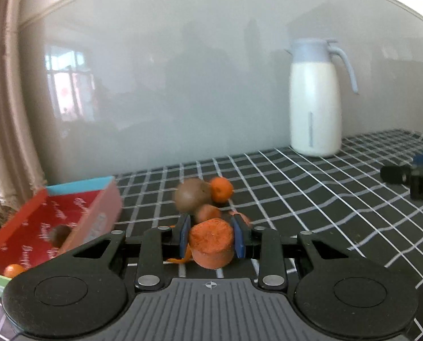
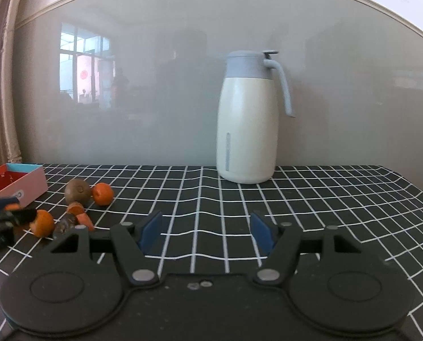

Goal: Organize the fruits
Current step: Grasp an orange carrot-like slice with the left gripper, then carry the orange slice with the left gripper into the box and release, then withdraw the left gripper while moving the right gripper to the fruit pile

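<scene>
fruits lie on the checked cloth (image 1: 311, 187), and in the left wrist view an orange chunk (image 1: 211, 243) sits clamped between the narrow blue pads of the left gripper (image 1: 211, 238), at 6 o'clock. a brown fruit (image 1: 189, 194) and an orange (image 1: 221, 189) touch just beyond it toward 12; the red box (image 1: 69, 221) at 9 o'clock holds a small brown fruit (image 1: 60, 234) and another orange one (image 1: 13, 270). a jug (image 1: 315, 99) stands at 2 o'clock. in the right wrist view the right gripper (image 2: 205, 231) holds nothing, fingers about half apart over bare cloth, the fruit pile at 9 o'clock, the jug at 12.
</scene>
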A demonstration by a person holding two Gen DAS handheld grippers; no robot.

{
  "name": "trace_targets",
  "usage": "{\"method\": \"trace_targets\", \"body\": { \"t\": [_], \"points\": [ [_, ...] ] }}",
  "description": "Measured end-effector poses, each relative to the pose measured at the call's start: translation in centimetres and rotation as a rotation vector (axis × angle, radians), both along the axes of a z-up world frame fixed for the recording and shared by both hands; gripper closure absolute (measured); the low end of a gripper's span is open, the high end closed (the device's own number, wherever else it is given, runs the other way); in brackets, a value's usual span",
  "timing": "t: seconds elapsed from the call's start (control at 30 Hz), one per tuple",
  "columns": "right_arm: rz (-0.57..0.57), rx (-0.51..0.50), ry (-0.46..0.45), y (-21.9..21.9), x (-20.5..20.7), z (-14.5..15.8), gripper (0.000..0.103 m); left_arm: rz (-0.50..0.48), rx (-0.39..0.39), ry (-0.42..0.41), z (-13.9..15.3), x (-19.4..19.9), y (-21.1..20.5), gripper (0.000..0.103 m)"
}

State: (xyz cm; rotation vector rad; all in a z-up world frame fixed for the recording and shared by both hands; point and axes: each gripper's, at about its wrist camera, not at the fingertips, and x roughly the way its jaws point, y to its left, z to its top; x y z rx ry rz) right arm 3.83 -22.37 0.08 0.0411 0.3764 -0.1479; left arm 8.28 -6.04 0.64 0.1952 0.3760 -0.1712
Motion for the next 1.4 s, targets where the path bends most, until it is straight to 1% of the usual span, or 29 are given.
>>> {"method": "trace_targets", "body": {
  "t": [0.17, 0.47, 0.63, 0.77, 0.9, 0.97, 1.0, 1.03, 1.1, 1.17, 1.33, 1.37, 1.4],
  "points": [
    [0.028, -0.005, 0.006, 1.7, 0.7, -0.2, 0.036, 0.061, -0.019, -0.032, 1.0, -0.2, 3.4, 0.071],
    [0.086, -0.021, 0.012, 5.3, 1.7, -0.5, 0.035, 0.229, -0.051, -0.078, 1.6, 0.5, 10.8, 0.071],
    [0.114, -0.041, 0.018, 6.9, 2.1, -0.8, 0.035, 0.314, -0.073, -0.045, 0.7, 1.9, 14.5, 0.071],
    [0.126, -0.047, 0.023, 7.7, 2.2, -1.0, 0.035, 0.332, -0.090, -0.012, 0.0, 2.6, 15.6, 0.071],
    [0.130, -0.050, 0.021, 7.8, 2.1, -1.0, 0.035, 0.334, -0.056, 0.021, -0.4, 3.0, 15.1, 0.071],
    [0.128, -0.051, 0.016, 7.8, 2.0, -0.9, 0.032, 0.335, -0.036, 0.006, -0.1, 2.5, 14.7, 0.071],
    [0.126, -0.050, 0.011, 7.7, 1.9, -0.8, 0.031, 0.330, -0.030, 0.000, 0.0, 2.4, 14.6, 0.063],
    [0.125, -0.049, 0.007, 7.5, 1.9, -0.8, 0.030, 0.332, -0.022, -0.018, 0.2, 2.1, 14.4, 0.042],
    [0.125, -0.048, 0.002, 7.3, 1.7, -0.6, 0.030, 0.353, 0.002, -0.060, 0.5, 1.6, 14.0, 0.017],
    [0.124, -0.047, 0.000, 7.2, 1.6, -0.6, 0.030, 0.352, 0.014, -0.095, 0.9, 1.2, 13.8, 0.016],
    [0.124, -0.043, -0.004, 6.9, 1.4, -0.5, 0.029, 0.336, -0.002, -0.107, 1.6, 0.6, 13.5, 0.015],
    [0.125, -0.044, -0.007, 6.9, 1.4, -0.4, 0.028, 0.335, -0.001, -0.110, 1.7, 0.4, 13.4, 0.014],
    [0.126, -0.043, -0.009, 6.9, 1.4, -0.4, 0.027, 0.333, -0.003, -0.115, 1.8, 0.2, 13.4, 0.008]
  ]
}}
